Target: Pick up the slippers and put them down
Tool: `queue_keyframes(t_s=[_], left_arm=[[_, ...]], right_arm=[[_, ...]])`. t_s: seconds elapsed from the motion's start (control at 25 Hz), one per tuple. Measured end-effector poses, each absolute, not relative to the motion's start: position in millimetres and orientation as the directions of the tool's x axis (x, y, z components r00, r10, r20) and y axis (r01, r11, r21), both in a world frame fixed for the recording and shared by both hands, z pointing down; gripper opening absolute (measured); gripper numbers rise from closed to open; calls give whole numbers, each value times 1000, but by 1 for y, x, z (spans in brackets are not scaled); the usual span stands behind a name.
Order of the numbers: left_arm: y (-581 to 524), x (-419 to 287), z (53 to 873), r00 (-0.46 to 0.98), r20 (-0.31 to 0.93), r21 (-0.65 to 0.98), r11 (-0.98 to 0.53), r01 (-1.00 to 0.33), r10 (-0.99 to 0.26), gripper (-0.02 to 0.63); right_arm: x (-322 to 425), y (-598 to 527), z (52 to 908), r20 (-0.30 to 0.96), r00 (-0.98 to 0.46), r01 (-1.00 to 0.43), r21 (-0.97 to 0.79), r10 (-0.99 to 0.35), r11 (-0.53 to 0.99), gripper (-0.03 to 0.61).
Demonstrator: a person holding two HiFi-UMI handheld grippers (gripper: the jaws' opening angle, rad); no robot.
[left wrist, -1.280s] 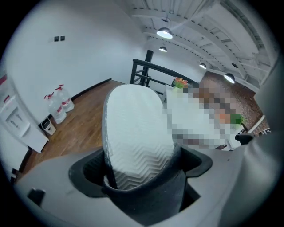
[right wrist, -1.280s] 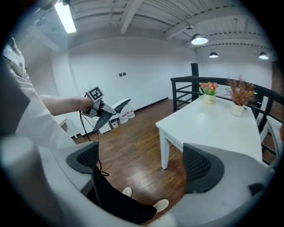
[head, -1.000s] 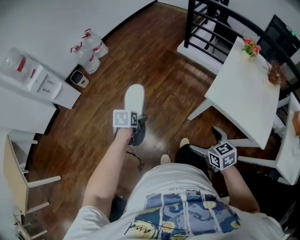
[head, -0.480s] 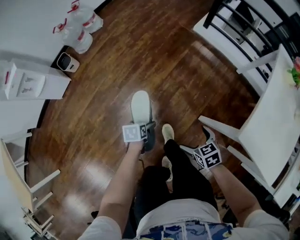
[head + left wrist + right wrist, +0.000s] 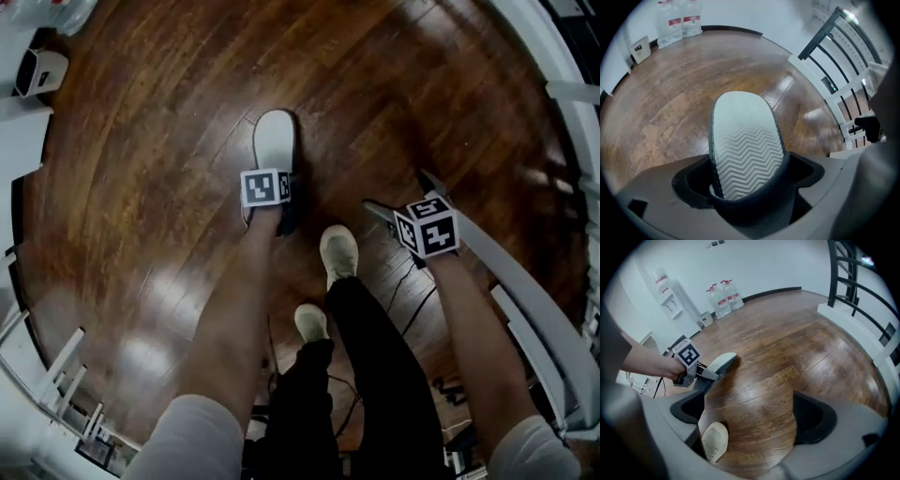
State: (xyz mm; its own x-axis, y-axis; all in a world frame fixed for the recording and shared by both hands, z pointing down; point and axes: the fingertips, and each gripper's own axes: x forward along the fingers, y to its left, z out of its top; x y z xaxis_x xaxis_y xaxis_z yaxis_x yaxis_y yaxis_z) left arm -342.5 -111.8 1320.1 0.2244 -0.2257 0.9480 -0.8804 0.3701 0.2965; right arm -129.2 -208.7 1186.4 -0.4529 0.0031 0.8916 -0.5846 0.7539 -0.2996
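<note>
A slipper [image 5: 275, 141] with a pale zigzag sole [image 5: 745, 150] and a dark upper is held sole up, low over the wooden floor. My left gripper [image 5: 267, 187] is shut on its heel end, and the jaws [image 5: 745, 187] clamp the dark upper. From the right gripper view the slipper [image 5: 719, 363] slants toe down towards the floor; I cannot tell whether it touches. My right gripper [image 5: 398, 190] hangs to the right of the person's legs, open, with only bare floor between its jaws [image 5: 750, 413].
The person's two pale shoes [image 5: 337, 251] stand between the grippers; one shoe [image 5: 715, 439] lies close to the right gripper's left jaw. Cables [image 5: 403, 291] trail on the floor. A white table frame [image 5: 525, 300] is at the right; water bottles [image 5: 724, 298] and a dispenser [image 5: 665, 291] line the far wall.
The person has bent down, so the floor is much nearer. Both grippers have dropped towards it, the right one furthest. The slipper stays in the left gripper.
</note>
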Motion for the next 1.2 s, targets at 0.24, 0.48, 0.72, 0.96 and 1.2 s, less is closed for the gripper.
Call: queue_keyframes(t_s=[0.24,0.48,0.72,0.96,1.2], left_arm=[[-91,-341,1367,239,956,286,350,-892,-172,541],[-85,-344,1247,241,953,287,291,-913,-182,534],[-73,-319,972,304,910,358,166,-919,-281,525],[23,-213,567,415,807,382,-164,-909,-419,523],[89,-32,392,522,728,321,-451,-833,-445,523]], right_arm=[[-133,-182,1230,906,-419,-582,-314,54,751,600],[-151,-164,1130,902,-428,-587,-324,55,741,597],[-141,-149,883,887,-462,-600,-286,-32,747,597],[-4,15,519,811,-524,-696,-231,-260,680,597],[266,146,368,748,-380,-881,-114,-544,460,597]])
